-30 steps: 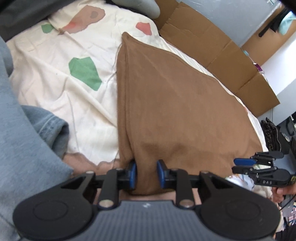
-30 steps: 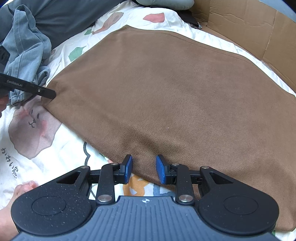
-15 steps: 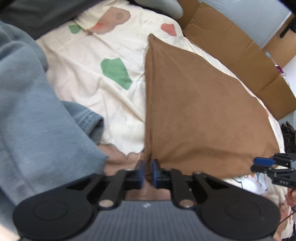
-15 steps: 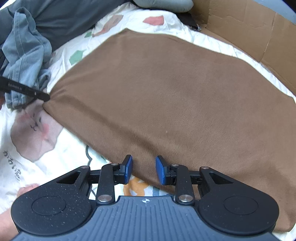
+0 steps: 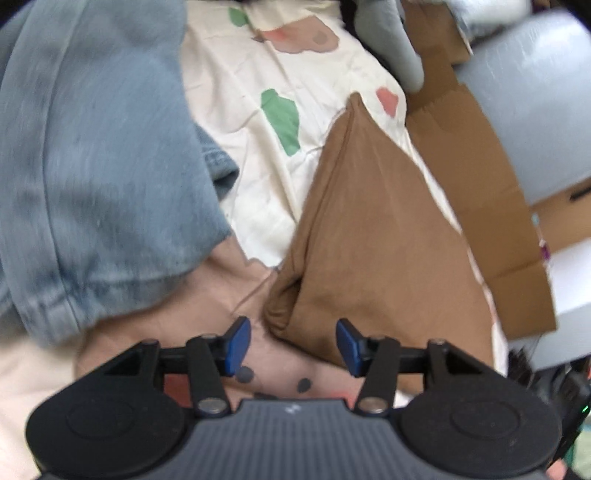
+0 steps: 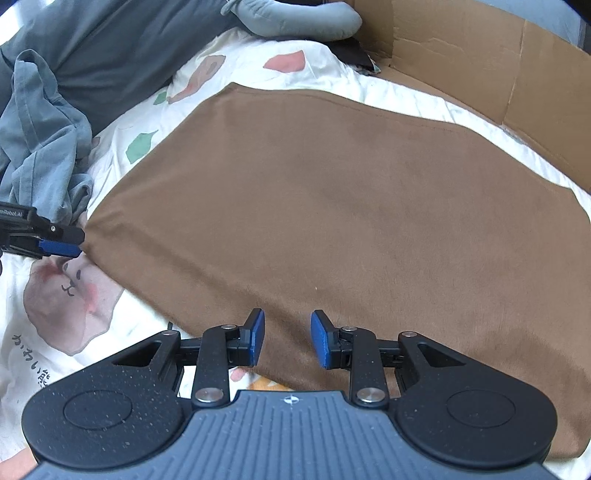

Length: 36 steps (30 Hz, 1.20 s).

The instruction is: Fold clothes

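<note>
A brown folded cloth (image 6: pixel 332 192) lies flat on the patterned bed sheet (image 6: pixel 59 302). My right gripper (image 6: pixel 288 338) is open and hovers over the cloth's near edge with nothing pinched. In the left wrist view the same brown cloth (image 5: pixel 369 240) runs away from me, and its bunched near corner (image 5: pixel 280 317) sits just ahead of my open left gripper (image 5: pixel 292 347), free of both pads. The right wrist view shows the left gripper (image 6: pixel 74 240) at the cloth's left corner.
A blue-grey denim garment (image 5: pixel 92 166) is heaped close on the left, also seen as the garment (image 6: pixel 40 147). A dark grey cover (image 6: pixel 122 48) and a grey pillow (image 6: pixel 295 18) lie at the head. Cardboard sheets (image 6: pixel 480 62) line the far right side.
My left gripper was shut on the brown cloth's corner half a second ago; it has now opened and let the corner drop. The right gripper stays open, barely moved.
</note>
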### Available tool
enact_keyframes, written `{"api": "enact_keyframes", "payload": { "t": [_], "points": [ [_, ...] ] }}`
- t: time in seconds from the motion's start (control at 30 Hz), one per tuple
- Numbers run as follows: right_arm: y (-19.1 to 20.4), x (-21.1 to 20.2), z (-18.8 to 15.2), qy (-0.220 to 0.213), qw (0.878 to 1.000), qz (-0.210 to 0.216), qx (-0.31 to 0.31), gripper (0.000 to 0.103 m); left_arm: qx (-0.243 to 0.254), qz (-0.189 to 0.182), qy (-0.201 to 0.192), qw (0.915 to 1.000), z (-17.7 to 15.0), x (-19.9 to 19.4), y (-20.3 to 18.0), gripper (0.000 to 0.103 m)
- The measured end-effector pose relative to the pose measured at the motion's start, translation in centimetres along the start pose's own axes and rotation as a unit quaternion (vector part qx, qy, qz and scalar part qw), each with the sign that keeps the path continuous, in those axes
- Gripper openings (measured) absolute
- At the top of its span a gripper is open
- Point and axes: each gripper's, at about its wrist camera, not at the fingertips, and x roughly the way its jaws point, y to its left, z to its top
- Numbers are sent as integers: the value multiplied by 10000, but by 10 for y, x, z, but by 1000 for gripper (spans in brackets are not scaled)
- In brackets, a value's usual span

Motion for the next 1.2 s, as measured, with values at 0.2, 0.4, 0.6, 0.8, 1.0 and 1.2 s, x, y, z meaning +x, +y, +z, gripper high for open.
{"api": "enact_keyframes", "payload": {
  "t": [0.2,0.4,0.6,0.8,1.0,1.2],
  "points": [
    [-2,4,-3,39,10000,4,6,35,-401,-367,-166,9984,-5,1,9,54],
    [-10,9,-6,72,9997,-31,218,35,-675,-690,-388,9946,-10,15,13,52],
    [-16,10,-3,8,9977,72,674,34,-1021,-871,-528,9896,-5,21,23,35],
    [-25,11,5,-61,9952,47,980,28,-1483,-969,-685,9818,-19,14,40,19],
    [-28,13,11,-101,9941,-26,1084,28,-1242,-1047,-835,9832,-19,5,28,10],
    [-26,18,16,-100,9940,-59,1086,28,-853,-840,-624,9909,-15,10,16,43]
  ]
}}
